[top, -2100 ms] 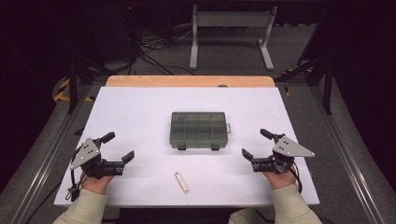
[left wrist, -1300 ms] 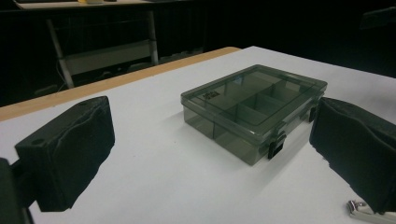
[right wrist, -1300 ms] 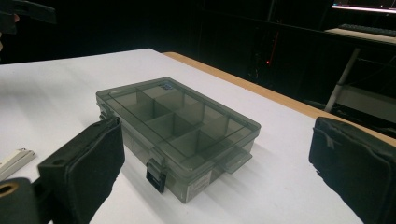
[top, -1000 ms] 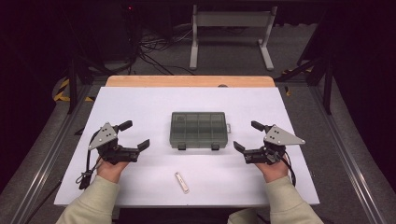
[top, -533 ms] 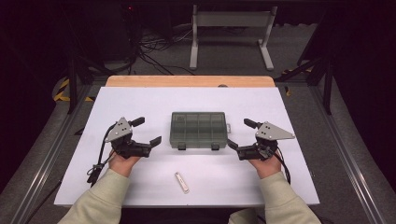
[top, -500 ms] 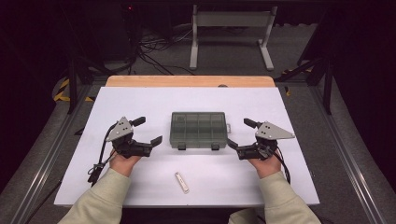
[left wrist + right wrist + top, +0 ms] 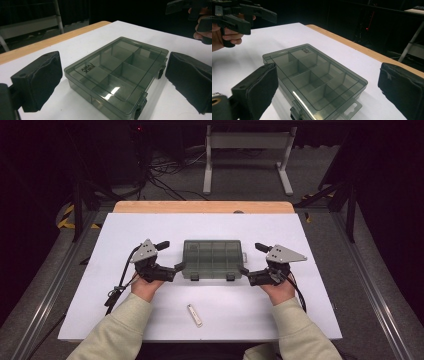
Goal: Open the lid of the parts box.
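Organizer box (image 7: pixel 212 258), lid shut, compartments empty

Lab recording studio: white-topped table (image 7: pixel 150 235) centre frame, black backdrop all round, cable tangle (image 7: pixel 170 177) on grey floor upper left, metal stand (image 7: pixel 247 140) top centre, rails (image 7: pixel 45 305) along both table sides.

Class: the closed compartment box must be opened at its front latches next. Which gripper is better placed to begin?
Probably the left gripper: one of its fingers sits beside the compartment box near a front latch. The right gripper looks slightly farther off.
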